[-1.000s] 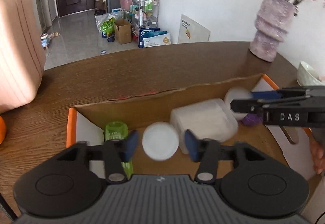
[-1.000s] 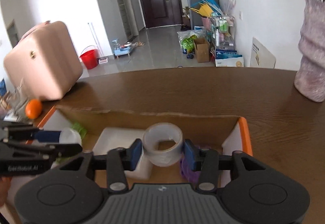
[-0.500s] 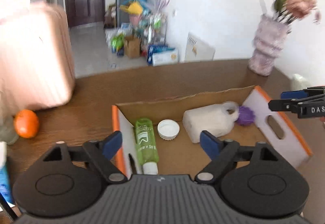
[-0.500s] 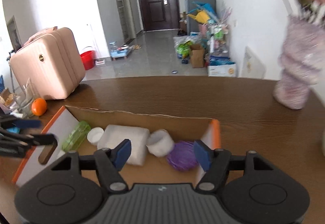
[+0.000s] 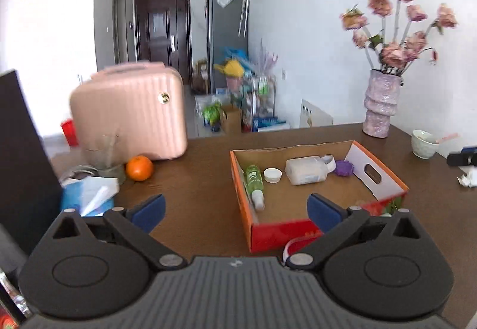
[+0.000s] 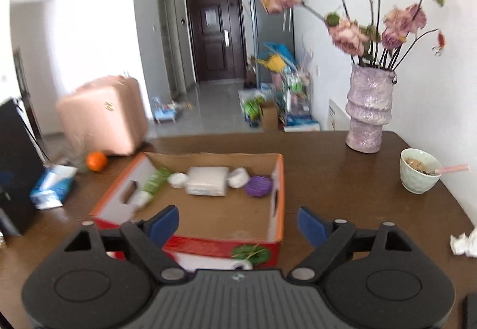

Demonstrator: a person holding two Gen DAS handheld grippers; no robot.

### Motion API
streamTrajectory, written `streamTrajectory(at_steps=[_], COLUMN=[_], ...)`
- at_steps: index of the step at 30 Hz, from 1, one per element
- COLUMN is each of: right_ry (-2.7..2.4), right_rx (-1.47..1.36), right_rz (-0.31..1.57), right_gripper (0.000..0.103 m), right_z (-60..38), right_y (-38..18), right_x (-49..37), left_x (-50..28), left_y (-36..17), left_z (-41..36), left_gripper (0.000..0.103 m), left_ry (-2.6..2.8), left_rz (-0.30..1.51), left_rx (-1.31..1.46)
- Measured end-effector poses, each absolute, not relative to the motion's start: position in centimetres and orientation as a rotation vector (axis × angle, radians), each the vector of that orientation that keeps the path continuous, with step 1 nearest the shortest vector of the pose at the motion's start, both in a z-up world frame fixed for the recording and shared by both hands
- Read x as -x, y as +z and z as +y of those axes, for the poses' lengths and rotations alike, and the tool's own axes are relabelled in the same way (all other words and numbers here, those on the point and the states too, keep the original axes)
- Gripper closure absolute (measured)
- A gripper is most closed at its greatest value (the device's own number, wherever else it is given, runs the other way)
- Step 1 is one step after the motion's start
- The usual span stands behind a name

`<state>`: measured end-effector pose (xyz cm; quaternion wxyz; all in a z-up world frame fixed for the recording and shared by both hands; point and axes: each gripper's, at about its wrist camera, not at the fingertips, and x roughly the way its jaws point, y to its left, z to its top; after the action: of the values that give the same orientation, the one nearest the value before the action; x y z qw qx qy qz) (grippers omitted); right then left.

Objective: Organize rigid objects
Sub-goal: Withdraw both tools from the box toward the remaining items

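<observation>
- Nearest each camera, the left claw (image 5: 235, 208) and the right claw (image 6: 238, 223) both have their jaws spreading apart, with nothing between the blue pads (image 5: 147, 208); each hangs above the near end of the box.
- On the brown table (image 5: 193, 195) stands an open cardboard box (image 5: 243, 209) with orange edges and a red front.
- Inside the box, along its left wall in the left view, a green bottle (image 5: 253, 180) lies on its side, its white cap end toward the camera.
- Just right of the bottle sits a white lid (image 5: 272, 175).
- Next comes a white jug (image 5: 305, 170), lying flat, with a tape roll (image 5: 329, 162) touching its right end.
- A purple ball (image 5: 343, 167) lies beside the tape, in the far right corner of the box.
- All five things sit in the far half of the box; its near floor is bare.
- Right of the box, crumpled tissue (image 6: 463, 242) lies near the table edge, and a bowl (image 6: 419, 171) with a pink spoon sits farther back.
- Left of the box are a tissue pack (image 5: 86, 195), a glass (image 5: 103, 156) and an orange (image 5: 139, 168).
- At the far table edge stand a pink case (image 5: 128, 117) on the left and a vase (image 6: 368, 108) of pink flowers on the right.
- Beyond, a hallway leads to a dark door (image 6: 213, 37).
</observation>
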<state>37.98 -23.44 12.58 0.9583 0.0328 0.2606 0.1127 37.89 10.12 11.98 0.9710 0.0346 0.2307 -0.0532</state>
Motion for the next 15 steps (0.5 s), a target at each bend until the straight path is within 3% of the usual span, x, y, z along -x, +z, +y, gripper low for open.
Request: streamTrajectory(at_steps=[12,15], right_ry=[0.191,0.184], right_rx=[-0.072,-0.063], right_rz=[0.355,0.326], right_gripper=[0.012,0.003], right_z=[-20.6,-20.0], right_y=[10.1,8.4], right_x=[-20.7,-16.4], left_x=[-21.0,-17.0], left_y=[9.4,7.9], left_z=[11.8,12.0], left_gripper=[0.000,0.000], left_ry=[-0.116,-0.148], left_rz=[0.315,0.320], left_rx=[-0.030,-0.029])
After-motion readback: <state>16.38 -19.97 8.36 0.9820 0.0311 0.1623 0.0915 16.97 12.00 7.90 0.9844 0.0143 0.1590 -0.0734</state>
